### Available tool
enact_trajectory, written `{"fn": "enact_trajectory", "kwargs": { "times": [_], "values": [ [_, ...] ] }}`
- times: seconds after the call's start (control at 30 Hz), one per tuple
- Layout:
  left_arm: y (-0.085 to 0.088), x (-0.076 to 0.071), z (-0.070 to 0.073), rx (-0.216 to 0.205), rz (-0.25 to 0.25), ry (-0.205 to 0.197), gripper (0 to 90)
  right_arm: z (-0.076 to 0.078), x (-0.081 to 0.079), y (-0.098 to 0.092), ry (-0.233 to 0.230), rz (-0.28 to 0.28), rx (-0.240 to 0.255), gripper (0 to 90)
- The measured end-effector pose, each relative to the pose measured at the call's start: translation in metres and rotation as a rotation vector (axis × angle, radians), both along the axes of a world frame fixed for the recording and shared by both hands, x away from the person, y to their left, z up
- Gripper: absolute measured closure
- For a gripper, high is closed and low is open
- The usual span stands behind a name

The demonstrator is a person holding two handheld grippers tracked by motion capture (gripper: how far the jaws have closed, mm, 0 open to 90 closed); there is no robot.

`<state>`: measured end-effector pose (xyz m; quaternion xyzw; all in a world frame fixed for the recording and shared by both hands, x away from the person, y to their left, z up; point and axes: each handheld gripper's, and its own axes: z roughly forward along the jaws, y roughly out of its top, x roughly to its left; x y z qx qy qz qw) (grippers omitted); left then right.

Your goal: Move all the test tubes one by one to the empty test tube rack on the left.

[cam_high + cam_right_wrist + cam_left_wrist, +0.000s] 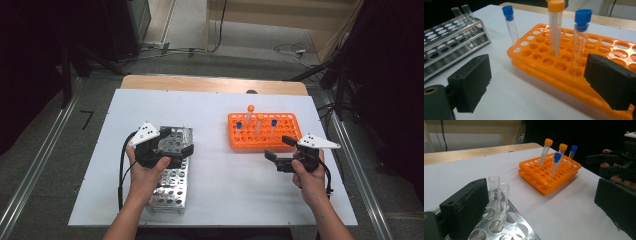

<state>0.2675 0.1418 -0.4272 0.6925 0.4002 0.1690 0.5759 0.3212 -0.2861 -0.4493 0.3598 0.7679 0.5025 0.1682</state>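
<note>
A person works two racks of tubes on a white surface [215, 185]. The right tool [280, 152], jaws apart and holding nothing, points at the orange rack [290, 131], lying at about 11 o'clock from it. The nearest blue-capped tube [581, 37] stands upright, long axis vertical, just beyond the jaws and between their lines. The left tool [172, 145], jaws wide and empty, hovers over the metal rack [170, 195] beside two open glass tubes [499, 192].
</note>
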Motion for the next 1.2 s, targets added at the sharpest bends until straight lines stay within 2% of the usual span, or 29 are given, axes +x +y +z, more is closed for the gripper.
{"fn": "enact_trajectory", "kwargs": {
  "times": [0.17,0.27,0.37,0.53,0.6,0.77,0.97,1.13,1.2],
  "values": [
    [-0.002,-0.002,0.000,-0.002,-0.014,-0.007,0.0,0.000,0.014,-0.001,0.001,-0.028,-0.010,12.4],
    [-0.003,-0.002,-0.001,0.004,-0.025,-0.002,0.0,-0.001,0.025,-0.002,0.013,-0.041,0.009,16.8],
    [-0.005,-0.002,-0.002,0.010,-0.038,0.002,0.0,-0.003,0.035,-0.001,0.041,-0.099,-0.010,24.6],
    [-0.006,-0.002,-0.001,0.003,-0.041,0.005,0.0,-0.011,0.046,0.002,0.048,-0.113,-0.024,40.9],
    [-0.006,-0.003,0.000,0.004,-0.038,0.006,0.0,-0.014,0.048,0.004,0.049,-0.127,-0.037,45.2],
    [-0.004,-0.006,0.003,-0.003,-0.037,-0.003,0.0,-0.020,0.052,0.007,0.060,-0.141,-0.010,51.9],
    [-0.003,-0.007,0.003,0.000,-0.036,-0.001,0.0,-0.028,0.055,0.010,0.076,-0.179,-0.038,60.6],
    [-0.003,-0.009,0.004,0.004,-0.032,-0.004,0.0,-0.030,0.054,0.010,0.046,-0.182,-0.067,73.2],
    [-0.003,-0.009,0.004,0.006,-0.034,-0.004,0.0,-0.031,0.053,0.009,0.034,-0.183,-0.073,74.4]
  ]
}}
